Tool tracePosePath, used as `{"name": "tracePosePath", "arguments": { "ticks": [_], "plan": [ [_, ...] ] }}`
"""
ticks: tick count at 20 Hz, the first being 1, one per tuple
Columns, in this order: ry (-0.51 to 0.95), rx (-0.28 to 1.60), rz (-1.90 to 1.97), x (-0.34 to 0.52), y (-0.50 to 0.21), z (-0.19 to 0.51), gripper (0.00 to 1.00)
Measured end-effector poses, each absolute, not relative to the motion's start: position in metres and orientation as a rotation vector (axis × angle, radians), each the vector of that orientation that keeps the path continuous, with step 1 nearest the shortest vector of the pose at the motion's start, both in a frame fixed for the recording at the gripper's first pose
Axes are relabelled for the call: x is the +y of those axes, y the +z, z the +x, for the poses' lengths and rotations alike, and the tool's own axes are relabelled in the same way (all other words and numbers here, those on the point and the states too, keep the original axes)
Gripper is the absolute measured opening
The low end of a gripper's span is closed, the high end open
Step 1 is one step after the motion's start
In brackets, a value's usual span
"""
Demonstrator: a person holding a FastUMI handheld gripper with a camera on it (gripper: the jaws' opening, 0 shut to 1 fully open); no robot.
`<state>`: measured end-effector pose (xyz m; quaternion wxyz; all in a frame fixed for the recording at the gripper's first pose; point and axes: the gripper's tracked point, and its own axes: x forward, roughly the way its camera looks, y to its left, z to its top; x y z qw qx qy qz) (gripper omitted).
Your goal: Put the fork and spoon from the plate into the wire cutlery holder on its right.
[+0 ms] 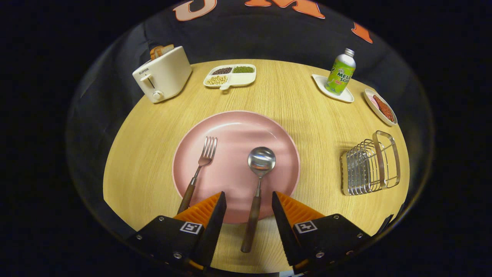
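Note:
A pink plate lies in the middle of the round wooden table. On it rest a fork to the left and a spoon to the right, both with brown wooden handles pointing toward me and overhanging the plate's near rim. My gripper hovers open above the near rim. The spoon's handle runs through the gap between its orange fingers, touching neither. The fork's handle passes just left of the left finger. The wire cutlery holder stands to the right of the plate.
At the back left stands a white toaster holding bread. A divided white dish of beans sits behind the plate. A green bottle on a white coaster and a small dish with red food sit at the back right.

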<state>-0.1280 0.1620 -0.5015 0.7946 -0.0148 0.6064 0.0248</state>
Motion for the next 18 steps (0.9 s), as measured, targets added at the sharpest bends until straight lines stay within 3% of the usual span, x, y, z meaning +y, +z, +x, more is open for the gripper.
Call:
{"name": "tracePosePath", "arguments": {
  "ticks": [7, 8, 10, 14, 18],
  "plan": [
    [0.000, 1.406, -0.031, 0.166, -0.518, -0.135, 0.43],
    [-0.007, 1.415, -0.033, 0.165, -0.520, -0.134, 0.32],
    [-0.025, 1.415, -0.048, 0.162, -0.522, -0.132, 0.20],
    [-0.058, 1.411, -0.038, 0.156, -0.518, -0.130, 0.08],
    [-0.075, 1.342, 0.001, 0.150, -0.498, -0.120, 0.06]
  ]
}}
